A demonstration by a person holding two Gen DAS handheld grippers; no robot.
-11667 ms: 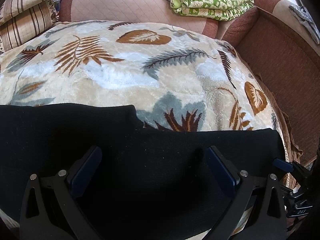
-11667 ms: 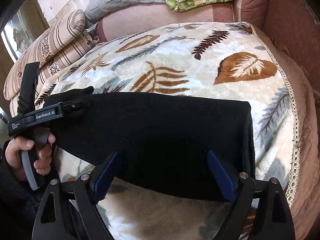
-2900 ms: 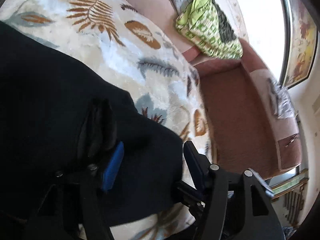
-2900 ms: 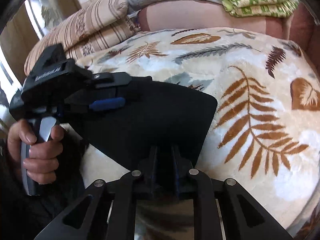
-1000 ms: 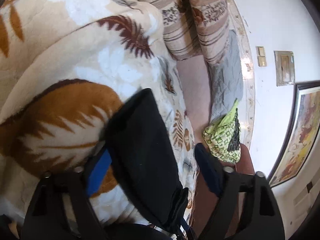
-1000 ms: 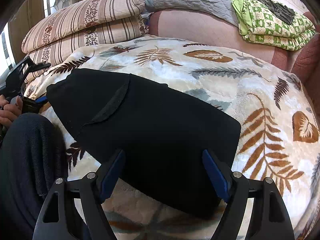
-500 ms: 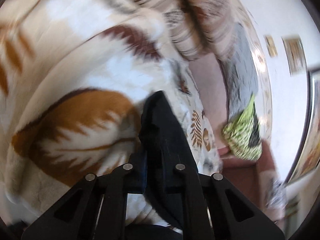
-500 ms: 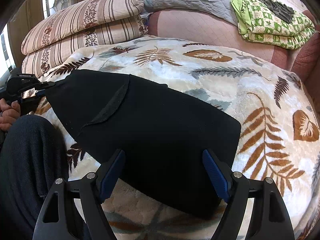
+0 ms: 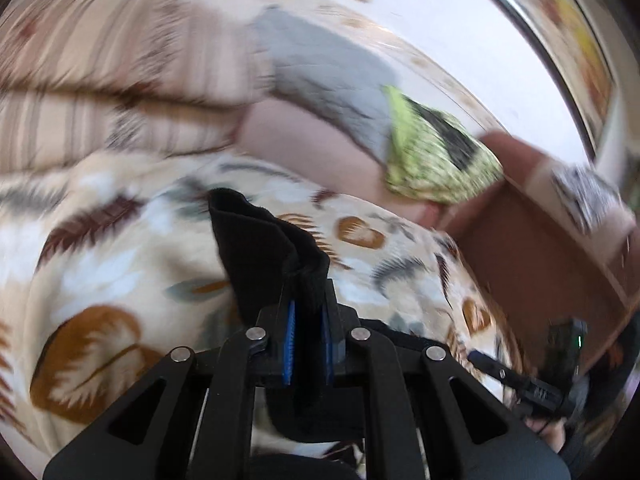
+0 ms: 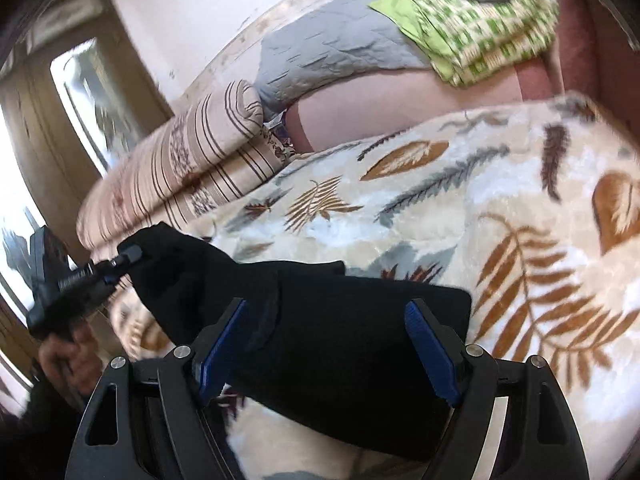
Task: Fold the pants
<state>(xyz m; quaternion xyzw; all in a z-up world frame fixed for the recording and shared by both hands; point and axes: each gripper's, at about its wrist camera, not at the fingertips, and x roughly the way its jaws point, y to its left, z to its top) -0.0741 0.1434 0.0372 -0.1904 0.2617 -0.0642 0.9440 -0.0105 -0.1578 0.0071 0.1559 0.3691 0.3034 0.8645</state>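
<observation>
The black pants [image 10: 340,340] lie folded on a leaf-print blanket [image 10: 520,200]. My left gripper [image 9: 308,300] is shut on one end of the pants [image 9: 256,240], with cloth bunched between its blue pads. In the right wrist view that left gripper [image 10: 128,256] holds this end raised off the blanket at the left. My right gripper [image 10: 326,306] hovers over the near part of the pants. Its jaws stand wide apart and its blue pads [image 10: 428,344] touch no cloth.
Striped pillows [image 10: 192,168] lie at the back left, with a grey quilt [image 10: 332,56] and a folded green patterned blanket [image 10: 480,20] behind. A brown sofa arm [image 9: 540,260] borders the right side. A person's hand [image 10: 68,356] grips the left tool.
The left gripper closed on the end of the pants, rolled upright and lifted that end off the blanket. The right gripper rose a little and tilted, still open.
</observation>
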